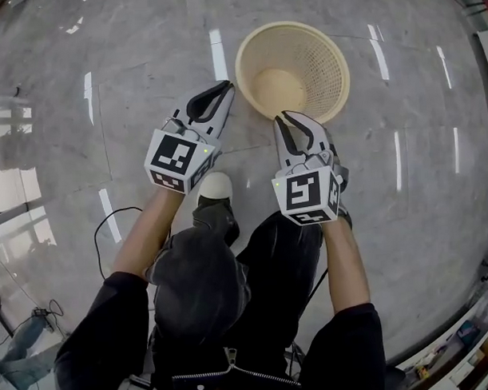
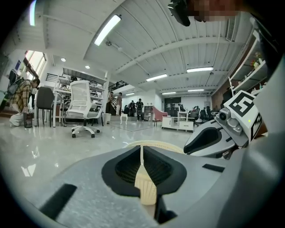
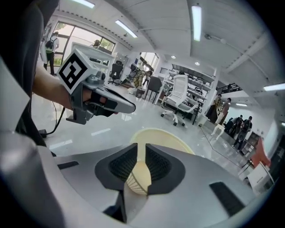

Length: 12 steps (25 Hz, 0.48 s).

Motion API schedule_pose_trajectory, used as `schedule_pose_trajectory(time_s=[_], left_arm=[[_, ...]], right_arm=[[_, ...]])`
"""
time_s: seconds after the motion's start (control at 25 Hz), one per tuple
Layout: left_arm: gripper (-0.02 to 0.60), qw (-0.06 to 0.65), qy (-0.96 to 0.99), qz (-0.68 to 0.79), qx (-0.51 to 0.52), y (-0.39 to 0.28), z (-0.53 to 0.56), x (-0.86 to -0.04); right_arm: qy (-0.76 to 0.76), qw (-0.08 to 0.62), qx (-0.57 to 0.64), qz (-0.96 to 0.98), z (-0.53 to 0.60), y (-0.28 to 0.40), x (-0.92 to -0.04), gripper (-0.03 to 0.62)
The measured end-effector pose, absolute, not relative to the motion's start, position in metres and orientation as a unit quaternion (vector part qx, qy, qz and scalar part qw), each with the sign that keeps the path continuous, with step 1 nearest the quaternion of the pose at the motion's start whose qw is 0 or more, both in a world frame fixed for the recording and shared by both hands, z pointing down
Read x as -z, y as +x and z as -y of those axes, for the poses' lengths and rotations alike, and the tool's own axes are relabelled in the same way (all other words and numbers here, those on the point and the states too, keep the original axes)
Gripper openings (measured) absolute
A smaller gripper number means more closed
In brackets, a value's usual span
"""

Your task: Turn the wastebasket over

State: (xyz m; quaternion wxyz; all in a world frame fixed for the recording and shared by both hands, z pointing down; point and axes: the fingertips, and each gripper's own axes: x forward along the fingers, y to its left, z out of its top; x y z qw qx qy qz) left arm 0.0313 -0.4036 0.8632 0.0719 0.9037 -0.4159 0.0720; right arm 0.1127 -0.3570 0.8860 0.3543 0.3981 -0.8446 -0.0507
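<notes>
Two grippers hang in front of me above the polished grey floor (image 1: 103,59), and one wastebasket stands on it ahead of my feet. Farthest left, a thin black cable (image 1: 101,235) loops across the floor beside my left arm.

My left gripper (image 1: 224,88) comes next, its marker cube facing up. Its jaws are pressed together, with only a hairline slit between the black pads, and they hold nothing. Its tip points past the left side of the basket, near the rim but apart from it. Below it, between my forearms, the toe of my white shoe (image 1: 214,186) rests on the floor.

The wastebasket (image 1: 323,59) is cream plastic with mesh walls and a plain bottom. It stands upright, mouth up, and I look straight down into it. In the left gripper view its rim shows low, just beyond the closed pads.

My right gripper (image 1: 292,118) is last, its tip over the near edge of the basket's rim; whether it touches the rim I cannot tell. Its jaws stand a narrow gap apart with nothing pinched. Through that gap the right gripper view shows the mesh wall and the bottom inside the basket.
</notes>
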Motion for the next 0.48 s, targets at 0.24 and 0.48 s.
schedule_pose_trajectory(time_s=[0.24, 0.48], left_arm=[[0.012, 0.083, 0.9, 0.423, -0.068, 0.025, 0.386, -0.889], [0.017, 0.1, 0.89, 0.439, -0.07, 0.012, 0.374, -0.907]], right_arm=[[0.363, 0.417, 0.073, 0.83, 0.351, 0.113, -0.923, 0.126], [0.339, 0.498, 0.128, 0.788, 0.357, 0.115, -0.956, 0.127]])
